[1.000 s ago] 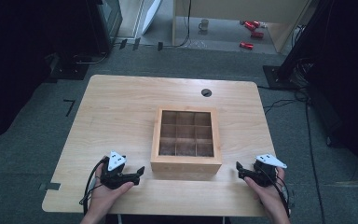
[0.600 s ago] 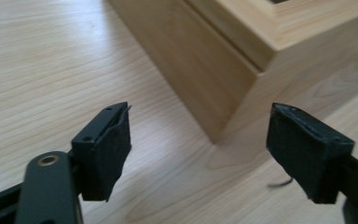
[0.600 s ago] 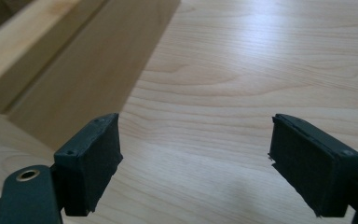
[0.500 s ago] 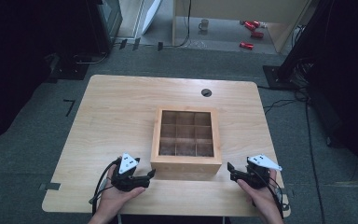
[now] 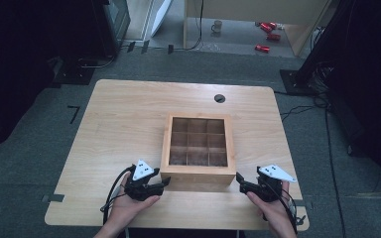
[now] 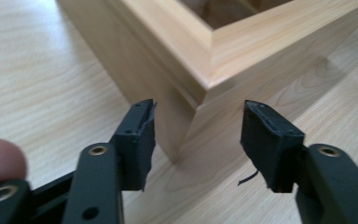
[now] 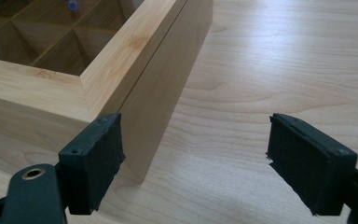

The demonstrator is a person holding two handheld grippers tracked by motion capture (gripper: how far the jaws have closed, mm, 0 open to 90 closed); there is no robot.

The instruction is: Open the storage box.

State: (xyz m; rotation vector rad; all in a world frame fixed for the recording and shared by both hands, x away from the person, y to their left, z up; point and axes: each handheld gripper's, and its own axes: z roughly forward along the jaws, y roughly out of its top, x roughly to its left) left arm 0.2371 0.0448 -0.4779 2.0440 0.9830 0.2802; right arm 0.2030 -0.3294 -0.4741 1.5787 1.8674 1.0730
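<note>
A: Where's the wooden box (image 5: 197,149)?

B: Near the front middle of the table (image 5: 129,109), open on top, its nine compartments looking bare. The left gripper (image 6: 196,128) sits at its near left corner and the right gripper (image 7: 193,154) at its near right corner.

A: Are they holding it?

B: Not as far as I can see. The left jaws have just been closing and stand narrow, with the corner between them, but a gap shows beside each pad. The right jaws are wide, one pad by the box's side wall, nothing gripped.

A: What could go wrong?

B: Pads squeezing a sharp corner might slide off, or one-sided pressure could swing the box round.
</note>
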